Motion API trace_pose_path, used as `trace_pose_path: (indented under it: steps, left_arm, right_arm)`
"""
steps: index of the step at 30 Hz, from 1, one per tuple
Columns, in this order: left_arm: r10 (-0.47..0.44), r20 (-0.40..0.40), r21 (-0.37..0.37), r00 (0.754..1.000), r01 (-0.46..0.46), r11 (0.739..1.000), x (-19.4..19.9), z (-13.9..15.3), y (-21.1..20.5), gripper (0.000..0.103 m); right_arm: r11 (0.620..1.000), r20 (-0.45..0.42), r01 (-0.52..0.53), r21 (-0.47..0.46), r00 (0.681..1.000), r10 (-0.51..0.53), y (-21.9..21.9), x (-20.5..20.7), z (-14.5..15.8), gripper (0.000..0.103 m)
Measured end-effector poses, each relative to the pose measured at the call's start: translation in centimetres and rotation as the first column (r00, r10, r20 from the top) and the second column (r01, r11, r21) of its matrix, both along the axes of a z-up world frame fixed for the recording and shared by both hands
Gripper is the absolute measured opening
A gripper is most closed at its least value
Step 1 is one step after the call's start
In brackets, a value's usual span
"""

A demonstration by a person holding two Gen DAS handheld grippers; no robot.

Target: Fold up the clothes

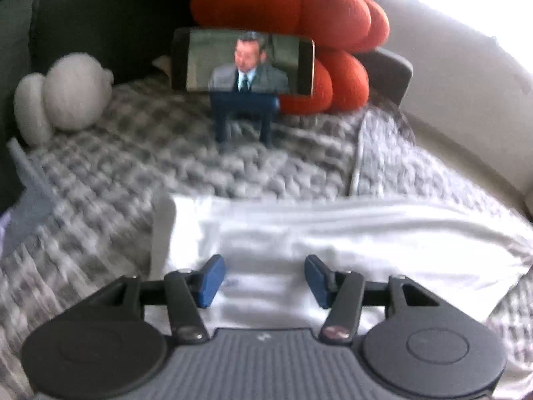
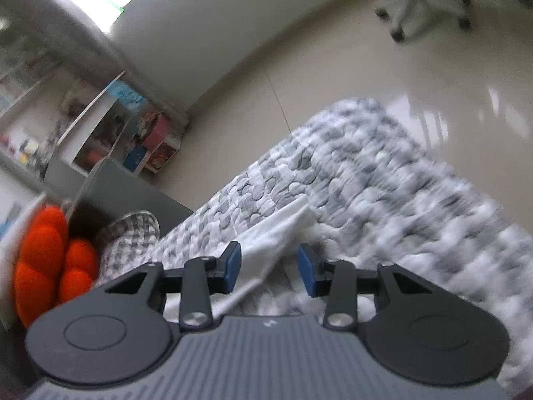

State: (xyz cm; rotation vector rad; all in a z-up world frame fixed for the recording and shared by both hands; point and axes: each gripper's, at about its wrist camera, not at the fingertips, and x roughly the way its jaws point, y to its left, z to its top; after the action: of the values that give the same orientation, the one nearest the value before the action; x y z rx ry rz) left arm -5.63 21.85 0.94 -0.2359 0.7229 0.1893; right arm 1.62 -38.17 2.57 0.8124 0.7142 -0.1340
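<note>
Shirt [image 1: 333, 233] is lying on the bed [image 1: 133, 173]; you're hovering both grippers, left [image 1: 265, 280] and right [image 2: 269, 268], jaws released, lining up a fold.

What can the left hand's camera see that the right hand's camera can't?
Only the left wrist view shows the phone playing a video on its blue stand, plus a pale round plush. Only the right wrist view shows the shiny floor, a cluttered shelf and a chair base. Both show the white garment on the grey checked blanket, the orange cushion, and an open gripper.
</note>
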Motion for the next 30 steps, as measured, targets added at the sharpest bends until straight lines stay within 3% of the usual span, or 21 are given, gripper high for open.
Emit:
trace_pose_path:
  steps: [1,2,5,9,11,13,17,20,25,28,30]
  left_arm:
    - [-0.008,0.01,0.027,1.0,0.008,1.0,-0.2,-0.2,-0.4,0.055]
    - [-0.021,0.008,0.052,1.0,0.021,0.998,-0.1,-0.4,-0.6,0.055]
    - [-0.031,0.001,0.059,1.0,0.031,0.998,0.0,-0.2,-0.4,0.055]
    - [-0.022,-0.002,0.03,1.0,0.022,0.999,0.2,-0.1,0.4,0.055]
    - [-0.027,0.003,0.037,1.0,0.027,0.999,0.3,-0.2,0.3,0.055]
    - [-0.03,0.005,0.05,1.0,0.03,0.998,0.3,-0.3,0.1,0.055]
    - [-0.04,0.005,0.057,0.999,0.04,0.998,0.3,-0.3,0.1,0.055]
    - [-0.058,0.002,0.06,0.998,0.058,0.997,0.2,-0.3,0.3,0.055]
    - [-0.073,-0.007,0.067,0.997,0.073,0.995,0.3,-0.1,0.3,0.056]
    - [-0.077,-0.014,0.044,0.997,0.078,0.996,0.3,0.1,0.6,0.056]
    - [-0.084,-0.017,0.03,0.996,0.085,0.996,0.1,0.4,1.0,0.056]
  right_arm:
    - [0.999,-0.028,-0.013,-0.047,1.0,0.012,0.7,0.7,0.0,0.013]
    - [0.995,-0.038,-0.02,-0.102,0.999,0.016,1.3,1.1,0.4,0.003]
    - [0.966,-0.013,-0.023,-0.257,1.0,0.02,2.8,1.7,2.4,0.003]
    - [0.937,0.232,-0.022,-0.348,0.967,0.109,3.8,0.1,8.0,0.003]
    - [0.923,0.297,-0.039,-0.383,0.941,0.163,4.2,-0.7,9.3,0.003]
    - [0.913,0.255,-0.065,-0.402,0.95,0.18,4.2,-0.3,8.4,0.003]
    - [0.926,0.015,-0.124,-0.356,0.99,0.138,2.9,1.6,2.2,0.004]
    - [0.951,0.019,-0.088,-0.296,0.995,0.098,2.0,0.5,0.2,0.004]
    - [0.925,0.011,-0.089,-0.368,0.995,0.1,2.4,1.1,1.5,0.006]
    - [0.882,-0.027,-0.108,-0.458,0.994,0.107,2.5,2.4,2.6,0.019]
    - [0.84,-0.069,-0.148,-0.522,0.989,0.131,2.9,3.5,2.9,0.035]
